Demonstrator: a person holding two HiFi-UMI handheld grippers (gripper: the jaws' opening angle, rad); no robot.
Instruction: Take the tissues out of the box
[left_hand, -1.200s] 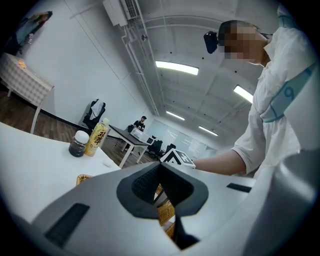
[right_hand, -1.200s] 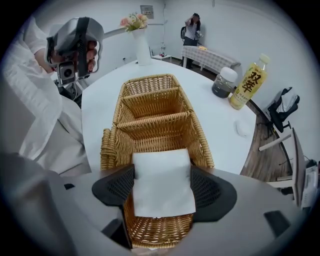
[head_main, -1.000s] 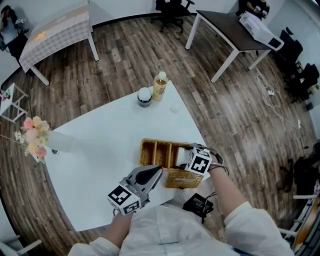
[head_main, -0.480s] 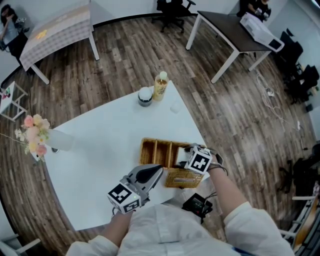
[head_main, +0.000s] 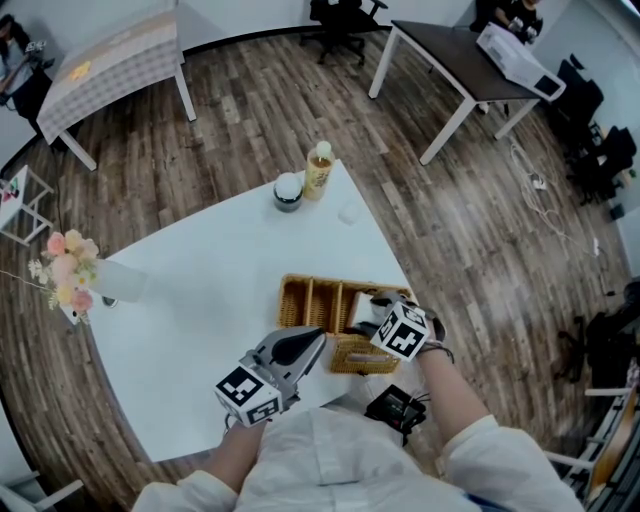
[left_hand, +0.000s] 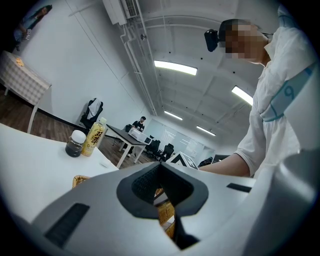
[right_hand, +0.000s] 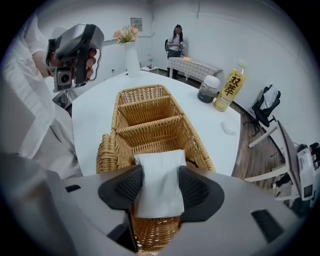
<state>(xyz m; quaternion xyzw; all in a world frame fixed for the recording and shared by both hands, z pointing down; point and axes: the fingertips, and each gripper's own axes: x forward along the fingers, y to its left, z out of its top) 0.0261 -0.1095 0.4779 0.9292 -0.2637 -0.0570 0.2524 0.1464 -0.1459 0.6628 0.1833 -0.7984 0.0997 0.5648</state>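
Right gripper (right_hand: 160, 176): jaws have just been closing and now pinch the white folded tissue stack (right_hand: 158, 161) at both side edges. Stack stands upright in the nearest compartment of the tan wicker basket (right_hand: 118, 112), near right on the white counter (right_hand: 92, 120). Left gripper (left_hand: 160, 167): jaws together, empty

- A dark wood-plank floor (head_main: 250, 120) runs between white walls (left_hand: 65, 70).
- A large white table (head_main: 200, 300) fills the foreground.
- A table under a checked cloth (head_main: 110, 60) stands far left.
- A dark-topped desk (head_main: 450, 50) on white legs stands near black office chairs (head_main: 340, 18).
- Strip lights (left_hand: 175, 67) glow on the ceiling.
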